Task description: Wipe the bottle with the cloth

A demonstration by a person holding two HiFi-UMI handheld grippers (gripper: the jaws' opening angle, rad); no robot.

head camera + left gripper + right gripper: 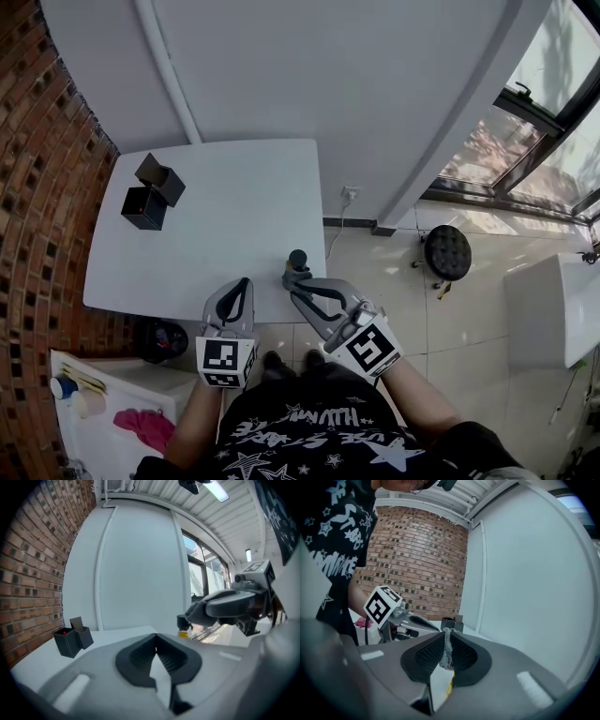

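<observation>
A small bottle [298, 258] with a black cap stands near the front right edge of the white table [234, 216]. In the left gripper view the bottle [183, 626] shows yellow liquid below the cap. My right gripper [292, 284] is shut on a grey cloth [446, 651], and the cloth [295, 277] sits right against the bottle's near side. A yellow patch under its jaws in the right gripper view may be the bottle. My left gripper [247, 283] hovers left of the bottle over the table's front edge. Its jaws [156, 638] are shut with nothing in them.
Two black boxes [150, 195] stand at the table's far left. A brick wall [28, 169] runs along the left side. A dark bin [164, 339] sits under the table and a round black stool [447, 251] stands on the tiled floor at right.
</observation>
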